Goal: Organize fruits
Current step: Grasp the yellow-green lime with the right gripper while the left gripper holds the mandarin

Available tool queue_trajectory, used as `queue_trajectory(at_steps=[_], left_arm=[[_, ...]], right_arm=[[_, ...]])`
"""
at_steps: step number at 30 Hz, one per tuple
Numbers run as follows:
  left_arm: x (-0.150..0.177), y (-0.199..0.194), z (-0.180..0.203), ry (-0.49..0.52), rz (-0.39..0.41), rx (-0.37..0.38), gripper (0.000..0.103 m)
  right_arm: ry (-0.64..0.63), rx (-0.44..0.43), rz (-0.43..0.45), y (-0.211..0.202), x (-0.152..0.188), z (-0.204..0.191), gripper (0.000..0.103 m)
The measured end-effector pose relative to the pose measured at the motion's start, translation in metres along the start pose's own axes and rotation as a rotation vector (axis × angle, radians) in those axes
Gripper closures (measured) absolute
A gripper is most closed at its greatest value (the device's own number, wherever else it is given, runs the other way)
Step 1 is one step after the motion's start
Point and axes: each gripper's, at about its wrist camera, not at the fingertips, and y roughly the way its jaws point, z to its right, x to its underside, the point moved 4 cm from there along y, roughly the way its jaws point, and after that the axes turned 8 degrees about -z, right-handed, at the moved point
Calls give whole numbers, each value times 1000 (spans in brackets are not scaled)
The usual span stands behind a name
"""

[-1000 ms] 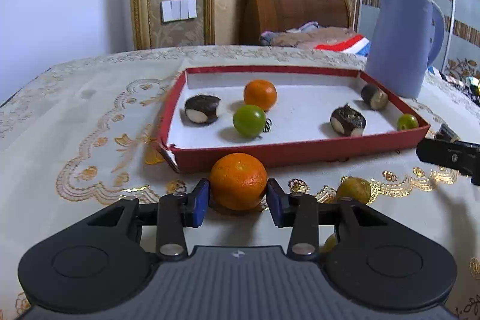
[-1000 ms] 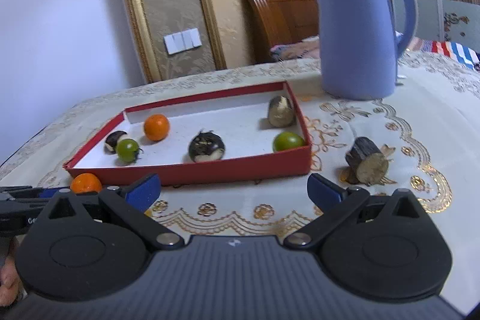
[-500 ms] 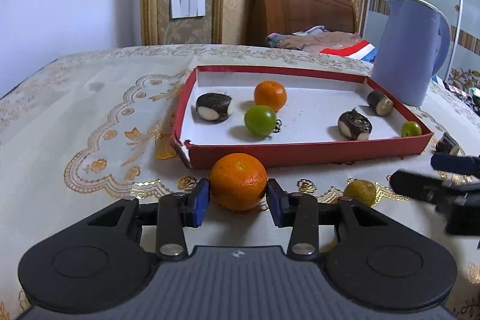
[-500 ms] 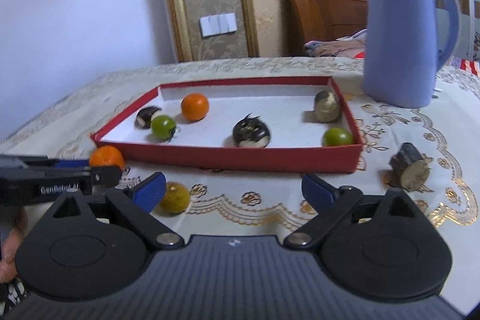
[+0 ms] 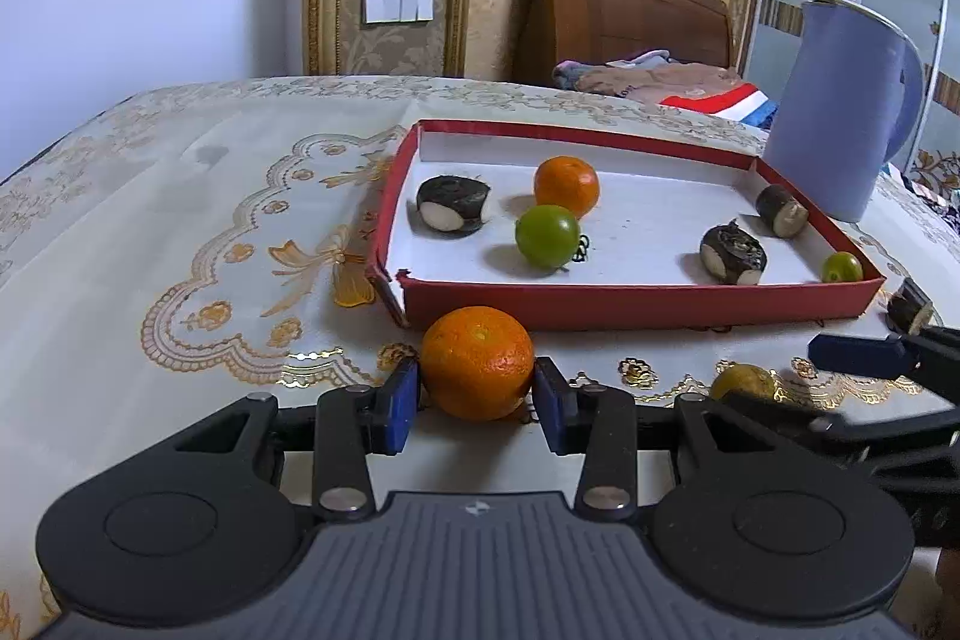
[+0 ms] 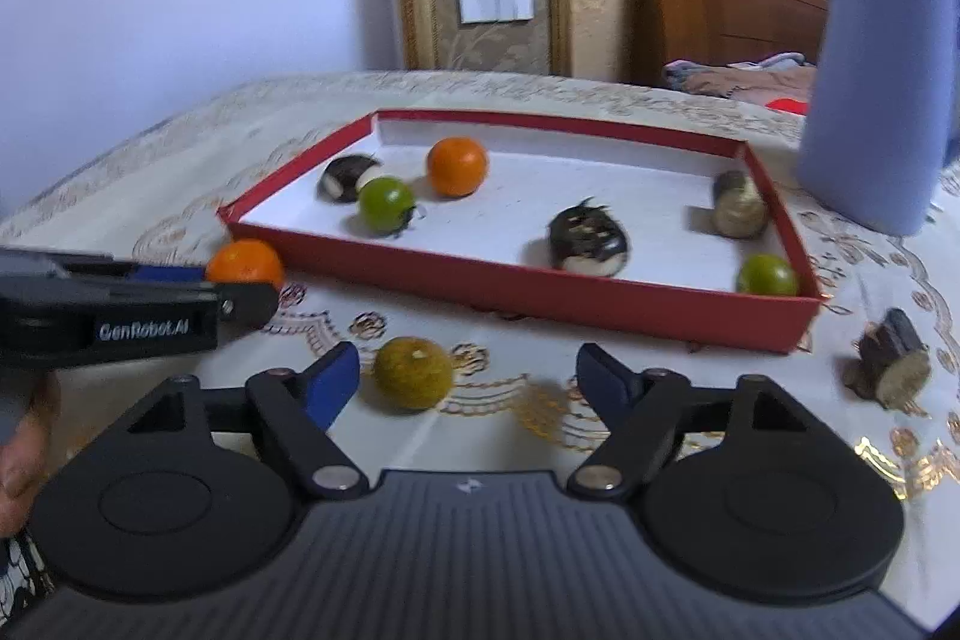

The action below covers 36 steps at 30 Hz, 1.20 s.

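Note:
My left gripper [image 5: 475, 397] is shut on an orange [image 5: 477, 361], held just in front of the red tray's [image 5: 636, 301] near left corner; it also shows in the right wrist view [image 6: 245, 263]. My right gripper [image 6: 468, 385] is open, with a yellow-green fruit [image 6: 413, 372] on the cloth between its fingers, nearer the left one. The tray [image 6: 540, 289] holds an orange [image 6: 457, 165], two green fruits [image 6: 386, 205] [image 6: 767, 275] and several dark pieces [image 6: 588, 241]. A dark piece [image 6: 891, 367] lies on the cloth right of the tray.
A tall blue jug [image 6: 879, 88] stands behind the tray's right end. The table has an embroidered cloth [image 5: 180, 220]. A wooden headboard [image 5: 624, 10] and bedding are behind the table. The left gripper's body [image 6: 120, 319] reaches in from the left in the right wrist view.
My right gripper has swung left and come down around the yellow-green fruit. My left gripper still holds the orange and has shifted slightly left of the tray.

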Motion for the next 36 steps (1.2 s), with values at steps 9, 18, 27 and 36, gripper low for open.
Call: queue_trajectory(at_steps=[9,18,27,36], left_arm=[[1,0,0,5,-1,-7,63],[1,0,2,17,1,-18,63],[1,0,3,20,2,-21,62],[2,0,3,25,6,-20,63]], right_arm=[[-16,0,-35,10,-2,-5,51],[-79,11,-34,10,-2,-15,65],[-82,7,-30,10,-2,-16,76],[-47,9,-6,6,-2,-9,76]])
